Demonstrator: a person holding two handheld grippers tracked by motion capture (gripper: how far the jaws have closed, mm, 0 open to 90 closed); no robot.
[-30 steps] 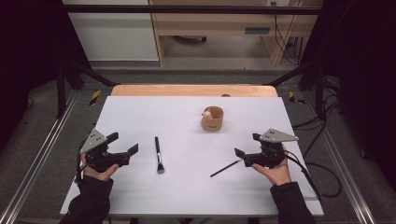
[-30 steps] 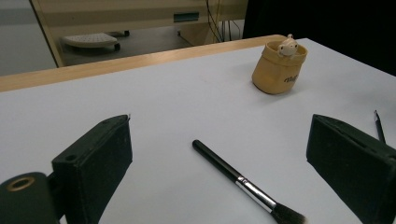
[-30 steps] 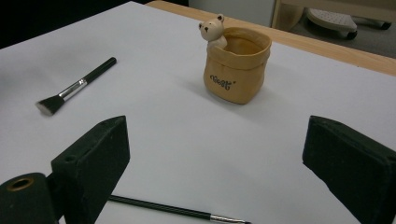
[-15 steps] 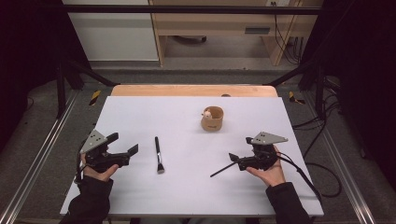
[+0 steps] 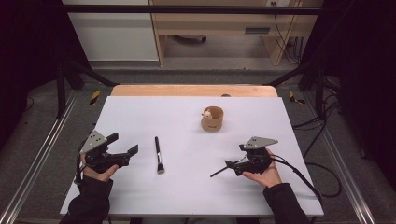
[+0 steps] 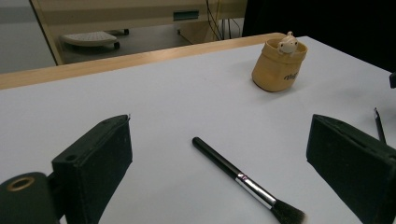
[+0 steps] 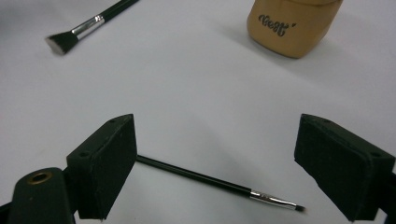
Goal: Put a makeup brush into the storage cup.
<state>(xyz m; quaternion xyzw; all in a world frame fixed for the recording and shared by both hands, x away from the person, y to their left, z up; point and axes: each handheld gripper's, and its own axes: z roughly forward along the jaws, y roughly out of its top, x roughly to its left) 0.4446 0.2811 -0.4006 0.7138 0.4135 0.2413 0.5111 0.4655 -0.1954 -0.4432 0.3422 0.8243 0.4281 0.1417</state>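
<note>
A tan pot (image 5: 212,120) stands upright toward the far middle of the white desk (image 5: 140,112), a small pale animal figure (image 6: 286,44) peeking over its rim; dark lettering marks its side, and what else lies inside cannot be made out. Nearer the person, the right tongs (image 5: 229,165) hang low over a thin black brush (image 7: 219,182) that lies flat on the desk. In the right gripper view that brush runs between the two black pads, one end passing under the left pad, its silver collar and fine tip pointing toward the right one. The jaws stand wide and have just been closing a little, with the brush between them but the pads not pressing on it. On the other side of the desk, the left tongs (image 5: 125,146) are held just above the surface in the person's left hand (image 5: 95,169), jaws spread wide and gripping nothing. Between them, in the left gripper view, lies a thicker makeup brush (image 6: 247,183) with a black handle, silver collar and dark bristles, flat on the desk and well apart from the pot. The two brushes lie well apart from each other.
</note>
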